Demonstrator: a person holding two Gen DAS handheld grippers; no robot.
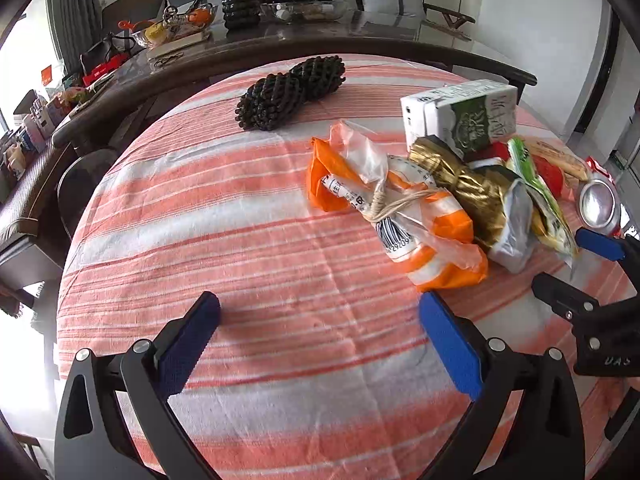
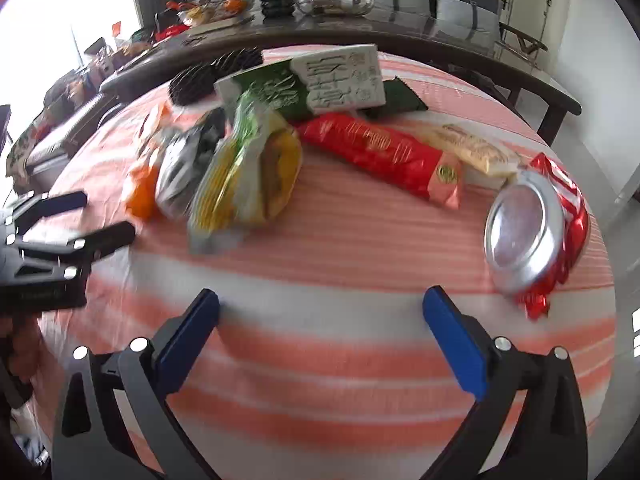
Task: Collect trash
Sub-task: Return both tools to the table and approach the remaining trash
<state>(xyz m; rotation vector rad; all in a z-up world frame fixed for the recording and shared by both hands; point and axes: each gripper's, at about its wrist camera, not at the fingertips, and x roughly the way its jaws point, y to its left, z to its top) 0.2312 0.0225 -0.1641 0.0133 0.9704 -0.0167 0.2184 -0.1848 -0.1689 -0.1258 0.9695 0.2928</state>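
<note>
Plainly, both the left gripper (image 1: 320, 320) and right gripper (image 2: 320, 316) hover with fingers spread and empty over the striped counter (image 1: 240, 240), where the light, crinkly orange-and-white plastic bag (image 1: 396, 216) would pinch best at its string-tied waist.

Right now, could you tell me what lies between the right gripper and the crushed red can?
Nothing but bare striped tablecloth. In the right wrist view the open right gripper hovers over the cloth, and the crushed red can lies ahead to its right.
</note>
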